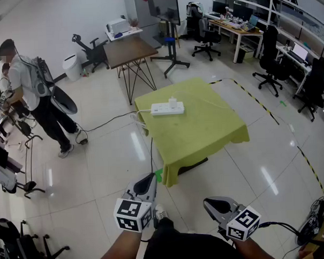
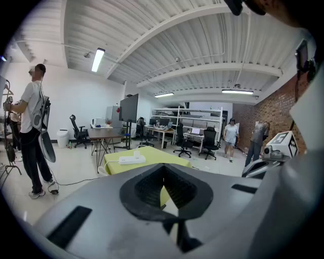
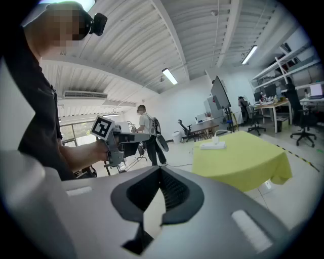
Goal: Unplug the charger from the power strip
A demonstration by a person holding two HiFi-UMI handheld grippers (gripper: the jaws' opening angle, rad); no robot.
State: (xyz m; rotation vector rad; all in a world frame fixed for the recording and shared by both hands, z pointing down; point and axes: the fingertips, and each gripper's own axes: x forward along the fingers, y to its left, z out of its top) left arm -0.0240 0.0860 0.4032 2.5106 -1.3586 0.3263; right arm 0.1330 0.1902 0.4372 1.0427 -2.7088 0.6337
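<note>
A white power strip (image 1: 167, 108) lies near the far edge of a table draped in a yellow-green cloth (image 1: 205, 132). A white charger (image 1: 173, 101) stands plugged into it, and a white cable runs off the table's left side. Both grippers are held low in front of the person, well short of the table. The left gripper (image 1: 151, 177) and the right gripper (image 1: 207, 202) are shut with nothing between the jaws. The left gripper view shows the strip (image 2: 131, 160) far ahead over its shut gripper (image 2: 163, 167). The right gripper view shows the strip (image 3: 212, 145) beyond its shut gripper (image 3: 161, 170).
Between the grippers and the table is glossy white floor. A person (image 1: 34, 86) stands at the left near racks. A brown table (image 1: 129, 50) and a screen on a stand (image 1: 168, 24) lie beyond the cloth table. Desks with office chairs (image 1: 269, 57) and yellow-black floor tape (image 1: 257, 100) are at the right.
</note>
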